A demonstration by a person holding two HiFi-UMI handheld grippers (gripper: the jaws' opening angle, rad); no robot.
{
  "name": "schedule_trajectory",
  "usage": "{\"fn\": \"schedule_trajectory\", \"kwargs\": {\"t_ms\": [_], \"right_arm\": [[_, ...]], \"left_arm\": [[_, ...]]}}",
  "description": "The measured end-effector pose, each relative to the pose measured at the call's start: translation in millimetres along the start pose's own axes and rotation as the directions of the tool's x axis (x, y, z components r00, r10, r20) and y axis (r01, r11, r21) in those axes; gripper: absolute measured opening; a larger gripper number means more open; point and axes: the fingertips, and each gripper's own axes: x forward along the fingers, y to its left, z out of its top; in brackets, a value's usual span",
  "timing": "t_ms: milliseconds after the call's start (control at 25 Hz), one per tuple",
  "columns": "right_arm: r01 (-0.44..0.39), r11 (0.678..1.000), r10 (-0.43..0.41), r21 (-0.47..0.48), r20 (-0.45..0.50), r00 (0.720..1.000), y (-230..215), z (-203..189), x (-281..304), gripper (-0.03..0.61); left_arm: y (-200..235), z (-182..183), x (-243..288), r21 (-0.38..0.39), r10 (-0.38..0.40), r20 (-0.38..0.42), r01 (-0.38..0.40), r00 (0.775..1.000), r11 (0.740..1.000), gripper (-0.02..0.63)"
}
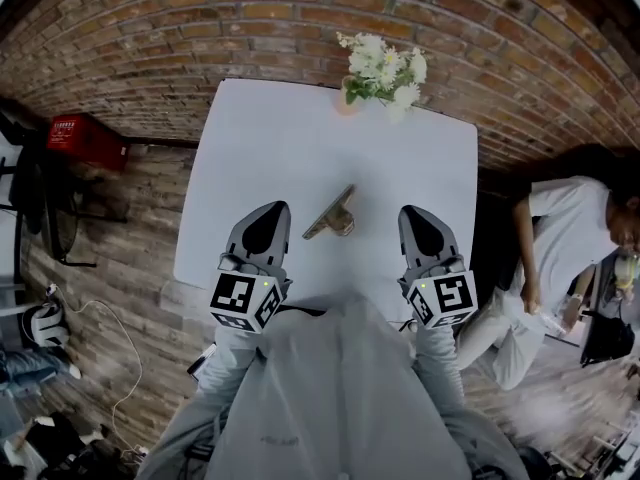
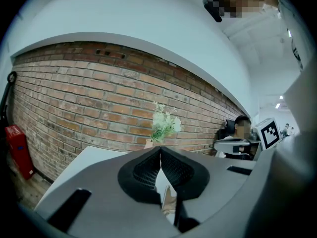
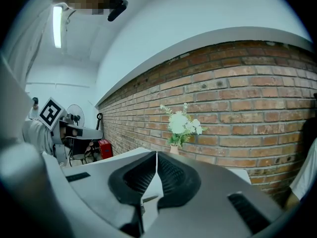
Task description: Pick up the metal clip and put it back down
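The metal clip (image 1: 332, 215) lies on the white table (image 1: 300, 138), a little nearer than its middle, slanting from near left to far right. My left gripper (image 1: 274, 210) hovers just left of the clip and my right gripper (image 1: 414, 213) just right of it; neither touches it. In the left gripper view the left gripper (image 2: 160, 152) has its jaws meeting at the tips with nothing between them. The right gripper (image 3: 156, 155) looks the same in its own view. A sliver of the clip (image 2: 170, 200) shows below the closed tips.
A small vase of white flowers (image 1: 380, 68) stands at the table's far edge against the brick wall. A red crate (image 1: 85, 138) sits on the floor at the left. A person in white (image 1: 560, 238) sits to the right of the table. Cables lie on the floor at the near left.
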Motion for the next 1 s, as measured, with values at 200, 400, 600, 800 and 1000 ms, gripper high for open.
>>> {"fn": "schedule_trajectory", "kwargs": {"t_ms": [200,400,600,800,1000], "right_arm": [[0.044,0.999,-0.044,0.021,-0.004,0.999,-4,-1,-1,0.025],[0.023,0.999,-0.022,0.026,-0.042,0.999,6,-10,5,0.026],[-0.031,0.999,0.034,0.035,-0.079,0.996,19,-23,13,0.034],[-0.075,0.996,0.081,0.049,-0.138,0.987,31,-44,23,0.161],[-0.131,0.99,0.138,0.048,-0.196,0.971,45,-69,34,0.233]], "left_arm": [[1,3,8,0.01,-0.041,-0.013,0.041,0.999,0.999,0.028],[2,-3,11,0.008,-0.07,-0.036,0.07,0.997,0.998,0.028],[1,-11,18,0.001,-0.095,-0.057,0.095,0.994,0.995,0.028],[0,-22,25,-0.008,-0.116,-0.081,0.116,0.99,0.993,0.028],[0,-34,33,-0.014,-0.135,-0.108,0.134,0.985,0.991,0.028]]}}
